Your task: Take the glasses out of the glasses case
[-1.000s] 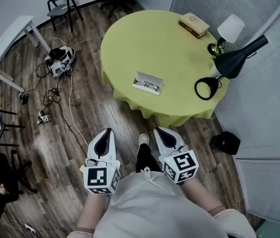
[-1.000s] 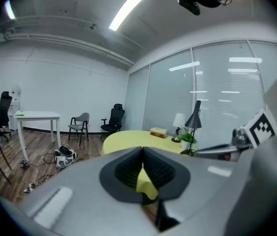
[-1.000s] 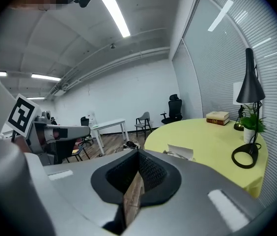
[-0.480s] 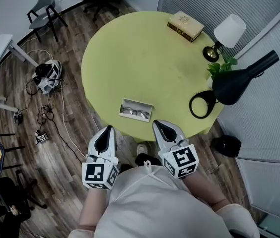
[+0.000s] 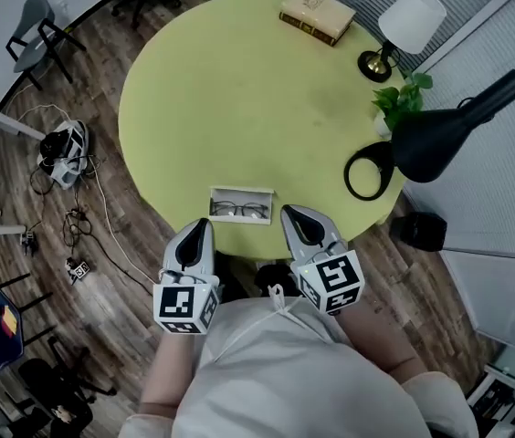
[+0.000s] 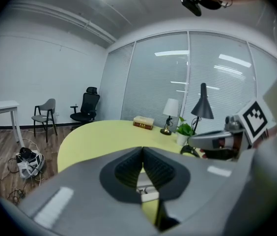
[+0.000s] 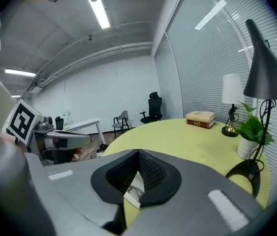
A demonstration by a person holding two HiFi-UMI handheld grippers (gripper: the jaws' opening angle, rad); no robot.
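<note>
Holding the left gripper point(image 5: 199, 231) and the right gripper point(image 5: 294, 219) just off the near edge of the round yellow-green table point(image 5: 239, 89), each with jaws pressed together and gripping nothing. Looking down on the glasses case point(image 5: 241, 192) lying open near that edge, ahead of and between the two grippers, with the dark-framed glasses point(image 5: 237, 211) resting inside it. Judging this as the reach-in step: nothing touched or lifted yet. Probably needing next to spread one claw, bring it down over the frame, and pinch lightly while lifting clear of the case walls. Perhaps steadying the case with the other claw, to avoid dragging it along.
</note>
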